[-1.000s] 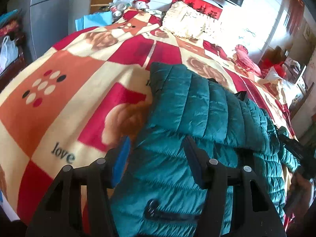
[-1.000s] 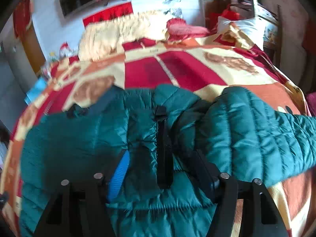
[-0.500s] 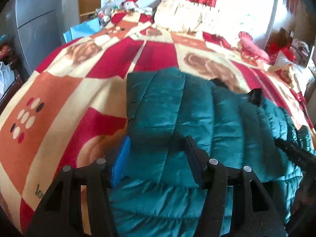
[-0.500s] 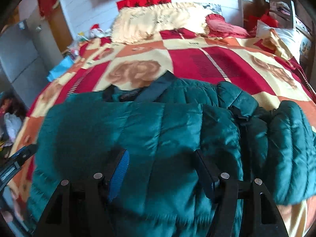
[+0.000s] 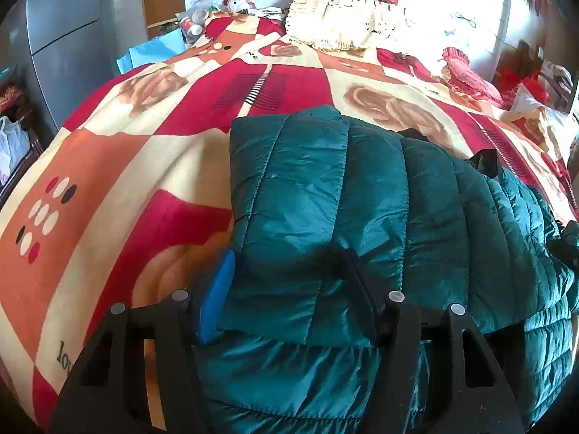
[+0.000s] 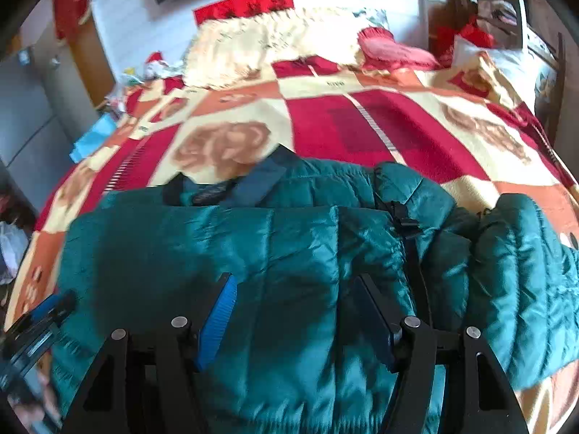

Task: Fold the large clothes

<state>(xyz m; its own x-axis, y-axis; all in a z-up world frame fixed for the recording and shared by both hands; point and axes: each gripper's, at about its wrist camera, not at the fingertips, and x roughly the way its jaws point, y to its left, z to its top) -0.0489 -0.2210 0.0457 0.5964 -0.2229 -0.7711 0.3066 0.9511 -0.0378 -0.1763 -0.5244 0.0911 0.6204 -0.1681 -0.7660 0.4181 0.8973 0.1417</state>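
A teal quilted puffer jacket [image 5: 362, 199] lies on a bed with a red, cream and orange blanket [image 5: 144, 137]. One side is folded over the body, its folded edge facing left. My left gripper [image 5: 286, 264] is open, its jaws straddling the near edge of the folded layer. In the right wrist view the jacket [image 6: 289, 253] fills the foreground, collar at the far side, a sleeve bunched at the right [image 6: 524, 253]. My right gripper [image 6: 293, 289] is open just over the jacket, holding nothing.
A cream fringed pillow [image 5: 343, 18] and a pink cushion [image 5: 470, 79] lie at the head of the bed. A grey cabinet [image 5: 54, 36] stands at the left. The left gripper shows at the lower left of the right wrist view [image 6: 32, 329].
The jacket's side panel has been folded over its body and let lie flat. Both grippers have drawn nearer over the folded jacket.
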